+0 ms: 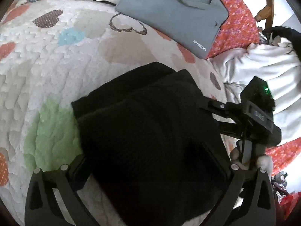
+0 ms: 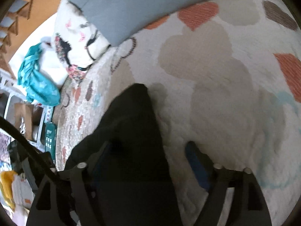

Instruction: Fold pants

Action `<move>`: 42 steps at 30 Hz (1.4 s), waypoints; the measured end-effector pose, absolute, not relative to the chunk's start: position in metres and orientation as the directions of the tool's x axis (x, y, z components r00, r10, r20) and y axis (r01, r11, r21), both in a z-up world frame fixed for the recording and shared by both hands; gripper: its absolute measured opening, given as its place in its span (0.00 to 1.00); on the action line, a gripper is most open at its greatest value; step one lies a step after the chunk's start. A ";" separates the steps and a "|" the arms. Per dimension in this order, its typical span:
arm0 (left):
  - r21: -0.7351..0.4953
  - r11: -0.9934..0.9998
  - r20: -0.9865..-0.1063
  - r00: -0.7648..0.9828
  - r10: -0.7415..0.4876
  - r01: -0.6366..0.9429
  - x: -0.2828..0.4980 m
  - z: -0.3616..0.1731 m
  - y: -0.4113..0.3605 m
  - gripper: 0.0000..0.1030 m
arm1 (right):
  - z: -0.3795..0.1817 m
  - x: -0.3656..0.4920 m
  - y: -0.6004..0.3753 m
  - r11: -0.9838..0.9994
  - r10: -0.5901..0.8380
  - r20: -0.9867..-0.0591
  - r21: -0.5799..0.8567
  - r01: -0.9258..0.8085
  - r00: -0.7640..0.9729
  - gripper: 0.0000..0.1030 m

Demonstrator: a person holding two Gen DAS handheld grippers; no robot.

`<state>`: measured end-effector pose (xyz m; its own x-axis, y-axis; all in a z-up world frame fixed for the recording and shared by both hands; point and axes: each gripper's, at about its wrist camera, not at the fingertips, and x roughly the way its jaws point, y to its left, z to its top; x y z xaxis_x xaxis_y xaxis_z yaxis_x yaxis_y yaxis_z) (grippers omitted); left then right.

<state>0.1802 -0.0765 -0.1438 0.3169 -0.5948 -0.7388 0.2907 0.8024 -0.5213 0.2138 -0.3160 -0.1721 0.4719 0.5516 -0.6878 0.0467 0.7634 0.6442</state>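
Observation:
The black pants lie folded in a thick stack on the heart-patterned quilt. My left gripper is open, its fingers spread wide on either side of the stack, which fills the gap between them. My right gripper shows at the stack's right edge in the left wrist view. In the right wrist view the right gripper is open over the pants; its left finger is over the black cloth and its blue-padded right finger is over the bare quilt.
A grey laptop sleeve lies at the far side of the bed, partly on a white printed pillow. White bedding is bunched at the right. A wooden chair stands beyond. Teal cloth and shelves lie off the bed's edge.

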 end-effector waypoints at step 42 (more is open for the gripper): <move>-0.488 0.843 -0.765 0.353 -0.538 0.227 0.293 -0.108 -0.081 0.55 | -0.150 0.215 -0.302 0.715 0.477 -0.666 0.674 0.188 0.573 0.66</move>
<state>0.2926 -0.0807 -0.1082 0.3526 -0.5385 -0.7653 0.2266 0.8427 -0.4885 0.2150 -0.3021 -0.1496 0.5732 0.4773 -0.6661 0.1880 0.7146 0.6738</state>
